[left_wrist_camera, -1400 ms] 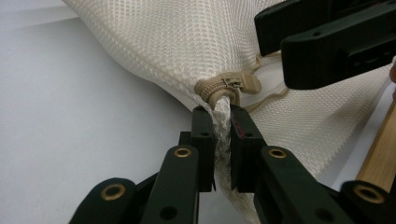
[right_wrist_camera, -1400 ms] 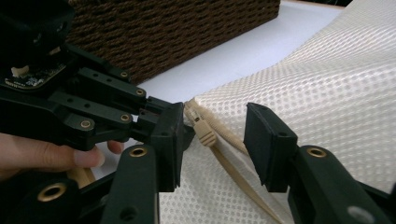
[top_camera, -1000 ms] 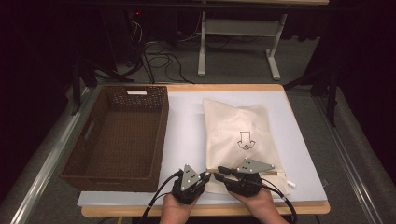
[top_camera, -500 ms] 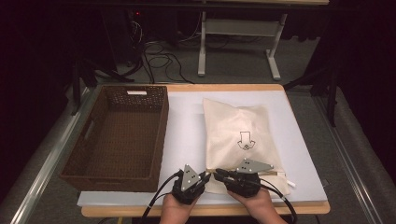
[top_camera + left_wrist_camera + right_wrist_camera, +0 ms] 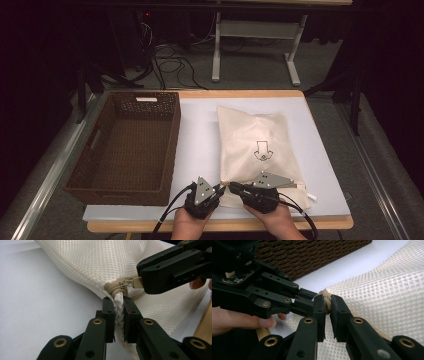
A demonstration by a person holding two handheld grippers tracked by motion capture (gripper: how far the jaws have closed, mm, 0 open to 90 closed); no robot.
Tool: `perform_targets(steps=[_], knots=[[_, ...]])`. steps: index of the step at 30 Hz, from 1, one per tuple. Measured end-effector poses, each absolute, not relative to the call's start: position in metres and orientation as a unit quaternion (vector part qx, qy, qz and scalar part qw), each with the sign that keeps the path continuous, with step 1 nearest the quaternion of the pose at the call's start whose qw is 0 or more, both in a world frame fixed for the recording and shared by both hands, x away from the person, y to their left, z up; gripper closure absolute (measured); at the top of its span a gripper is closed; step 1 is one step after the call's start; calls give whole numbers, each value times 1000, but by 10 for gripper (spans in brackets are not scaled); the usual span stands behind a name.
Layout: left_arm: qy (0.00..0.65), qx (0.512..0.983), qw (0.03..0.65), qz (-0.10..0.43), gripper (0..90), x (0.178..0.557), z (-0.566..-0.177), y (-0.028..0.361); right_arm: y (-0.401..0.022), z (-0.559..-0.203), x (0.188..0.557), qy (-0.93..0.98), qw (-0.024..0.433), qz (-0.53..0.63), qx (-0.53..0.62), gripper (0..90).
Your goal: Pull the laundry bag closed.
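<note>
Main risk: the right gripper [image 5: 140,281] is clamping just the small zipper pull [image 5: 136,282] of the mesh bag [image 5: 255,145], so if the tug is going off-line w/ the zipper track the tab is likely slipping out from betw. the pads. Its jaws have just been closing, and the tab is sitting betw. them. Second risk: the left gripper [image 5: 119,302] is pinching only a thin fold of mesh at the bag's near-left corner, right under the zipper end; a hard pull could be dragging the whole bag across the worktop [image 5: 200,130] instead of opening it, or the mesh could be sliding free. Bag is lying flat on the white sheet, right of the wicker basket [image 5: 130,145], its near edge at the worktop's front.

Pose: both hands are resting low at the front edge, grippers angled inward, tips almost meeting at that corner. Left hand [image 5: 192,225] and right hand [image 5: 275,220] are sitting close side by side.
</note>
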State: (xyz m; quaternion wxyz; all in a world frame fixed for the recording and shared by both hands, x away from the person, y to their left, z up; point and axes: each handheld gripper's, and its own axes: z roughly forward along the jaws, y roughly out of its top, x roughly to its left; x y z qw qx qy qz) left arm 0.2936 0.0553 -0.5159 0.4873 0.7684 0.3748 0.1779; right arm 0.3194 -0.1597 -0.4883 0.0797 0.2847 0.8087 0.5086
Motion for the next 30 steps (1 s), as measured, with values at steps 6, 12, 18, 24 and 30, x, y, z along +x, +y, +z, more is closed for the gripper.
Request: perform_targets(steps=[6, 12, 18, 24, 30], knots=[[375, 767, 489, 178, 817, 293, -516, 55, -157, -490, 318, 812, 81, 504, 281, 837], [374, 768, 489, 176, 815, 292, -516, 54, -157, -490, 319, 814, 84, 502, 279, 841], [376, 767, 491, 173, 752, 292, -515, 55, -157, -490, 319, 821, 89, 493, 274, 878], [380, 761, 497, 172, 720, 292, -514, 57, -158, -490, 319, 823, 92, 491, 271, 879], [387, 755, 503, 162, 842, 293, -512, 57, -160, -489, 319, 821, 90, 490, 279, 880]])
